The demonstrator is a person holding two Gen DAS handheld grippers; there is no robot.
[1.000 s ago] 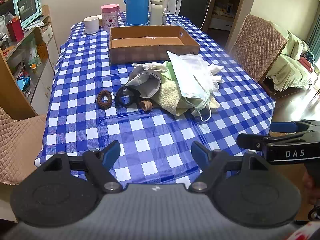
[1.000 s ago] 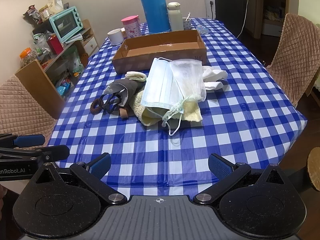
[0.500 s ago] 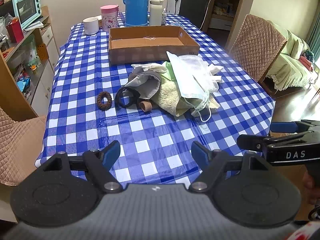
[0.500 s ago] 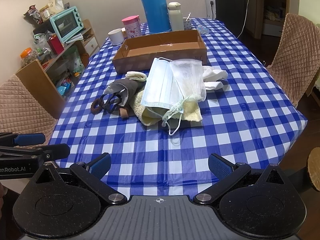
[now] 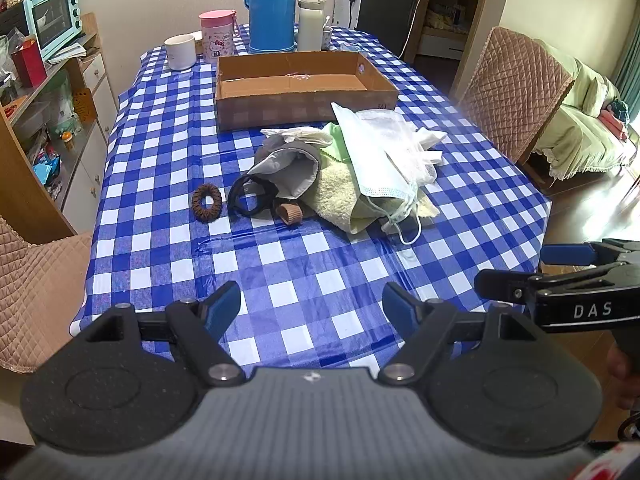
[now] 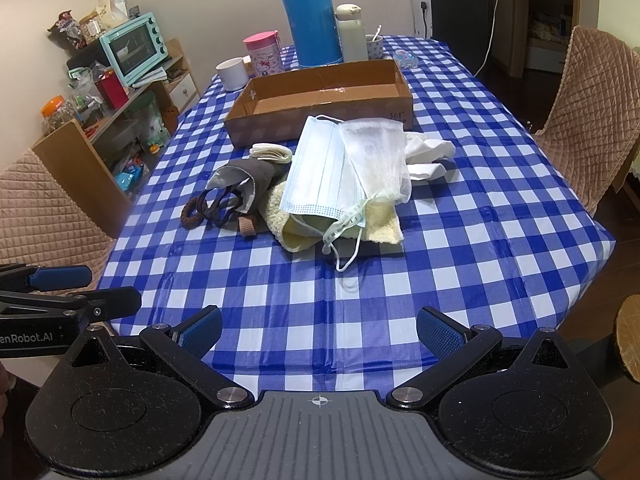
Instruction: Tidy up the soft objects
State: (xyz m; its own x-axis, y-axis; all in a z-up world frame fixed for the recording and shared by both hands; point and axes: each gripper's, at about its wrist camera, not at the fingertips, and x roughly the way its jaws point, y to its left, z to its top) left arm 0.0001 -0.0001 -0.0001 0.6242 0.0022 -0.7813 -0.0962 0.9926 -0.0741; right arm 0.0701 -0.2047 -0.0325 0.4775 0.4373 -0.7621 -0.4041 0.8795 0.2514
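A heap of soft things lies mid-table: a blue face mask (image 6: 320, 172), a mesh bag (image 6: 380, 152), a cream towel (image 6: 288, 220), a grey pouch (image 6: 244, 180), white gloves (image 6: 428, 156), a black hair band (image 5: 252, 196) and a brown scrunchie (image 5: 207, 202). An open, empty cardboard box (image 5: 300, 84) stands behind the heap. My left gripper (image 5: 312, 308) is open and empty, above the table's near edge. My right gripper (image 6: 318, 330) is open and empty, also at the near edge, well short of the heap.
A blue thermos (image 6: 310, 16), white flask (image 6: 351, 32), pink cup (image 6: 264, 54) and white mug (image 6: 232, 72) stand at the far end. Quilted chairs (image 6: 592, 120) flank the checked table (image 6: 460, 240). Shelves with a teal oven (image 6: 132, 46) are at left.
The left gripper has tilted or moved slightly, shifting its view a little. The right gripper has not visibly moved. Both stay open.
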